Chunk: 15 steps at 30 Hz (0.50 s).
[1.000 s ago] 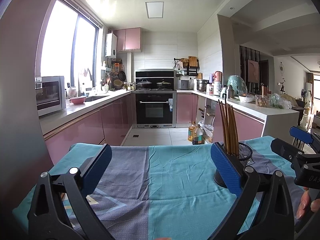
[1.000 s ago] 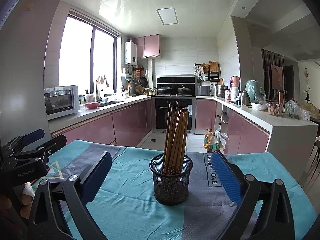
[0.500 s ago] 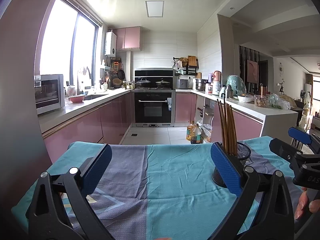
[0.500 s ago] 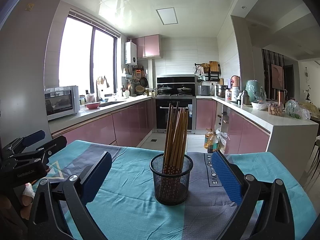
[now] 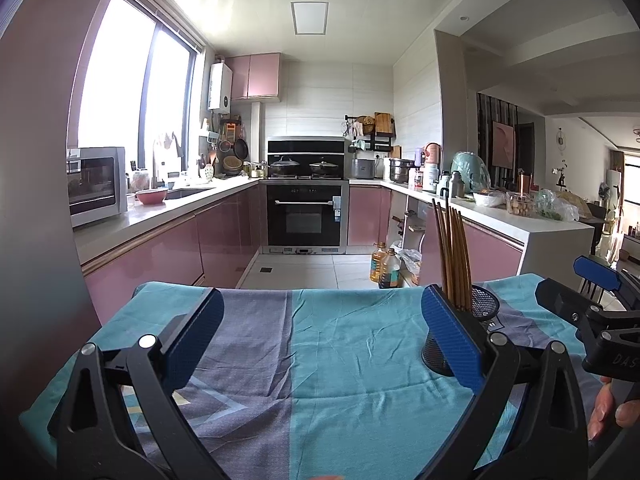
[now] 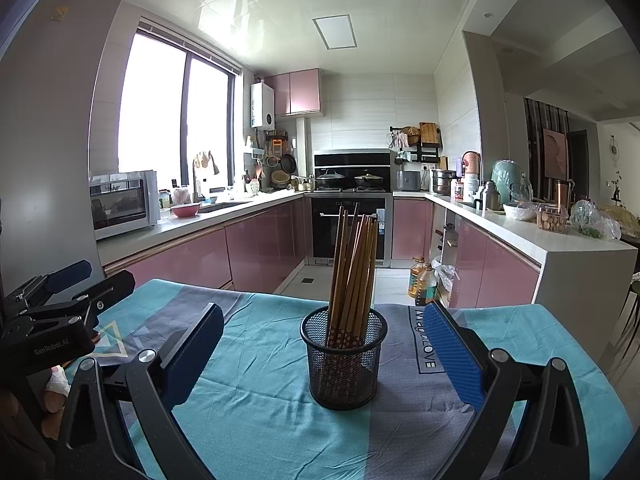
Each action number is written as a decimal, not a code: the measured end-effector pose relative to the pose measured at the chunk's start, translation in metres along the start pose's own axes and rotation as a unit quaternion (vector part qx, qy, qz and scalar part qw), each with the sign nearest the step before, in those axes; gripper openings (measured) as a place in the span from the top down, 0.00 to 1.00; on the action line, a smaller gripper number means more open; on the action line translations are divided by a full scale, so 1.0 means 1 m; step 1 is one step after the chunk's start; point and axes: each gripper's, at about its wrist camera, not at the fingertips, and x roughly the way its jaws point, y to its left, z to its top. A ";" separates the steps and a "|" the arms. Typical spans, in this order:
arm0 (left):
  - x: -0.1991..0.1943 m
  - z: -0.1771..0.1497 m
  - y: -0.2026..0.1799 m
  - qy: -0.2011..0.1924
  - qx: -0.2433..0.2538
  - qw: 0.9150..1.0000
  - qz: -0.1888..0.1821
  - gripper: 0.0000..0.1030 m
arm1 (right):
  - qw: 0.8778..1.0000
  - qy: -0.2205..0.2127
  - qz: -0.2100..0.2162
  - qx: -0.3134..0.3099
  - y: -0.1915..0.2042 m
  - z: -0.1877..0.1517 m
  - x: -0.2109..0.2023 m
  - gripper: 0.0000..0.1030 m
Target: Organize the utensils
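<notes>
A black mesh holder [image 6: 344, 356] stands upright on the table and holds a bundle of brown chopsticks [image 6: 354, 264]. My right gripper [image 6: 324, 344] is open and empty, its blue pads on either side of the holder, a little short of it. In the left wrist view the holder [image 5: 460, 340] sits behind my right pad, chopsticks [image 5: 454, 256] rising above. My left gripper [image 5: 320, 340] is open and empty over the cloth, left of the holder. The right gripper shows at the right edge [image 5: 600, 320]; the left gripper shows at the left edge [image 6: 60, 320].
The table wears a teal and grey cloth [image 6: 260, 400] with creases. Its far edge [image 5: 312, 290] drops to the kitchen floor. Pink cabinets, an oven [image 5: 306, 216] and oil bottles [image 6: 420, 280] stand beyond.
The left wrist view has drifted slightly, so the holder sits a touch lower and closer in it. The right gripper and the holder have hardly moved.
</notes>
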 end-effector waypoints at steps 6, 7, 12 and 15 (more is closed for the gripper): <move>0.001 0.000 0.000 0.000 -0.002 1.000 0.002 0.05 | 1.000 0.000 0.000 0.000 0.000 0.000 0.000 0.06; 0.001 0.000 0.000 0.000 -0.002 1.000 0.001 0.05 | 1.000 0.000 0.000 0.000 0.000 0.000 0.000 0.06; 0.003 0.000 0.000 0.000 -0.001 1.000 0.003 0.05 | 1.000 -0.001 -0.001 -0.001 0.000 0.000 0.000 0.06; 0.003 0.000 0.001 0.000 -0.001 1.000 0.003 0.05 | 1.000 -0.002 -0.001 0.000 0.000 0.001 0.000 0.06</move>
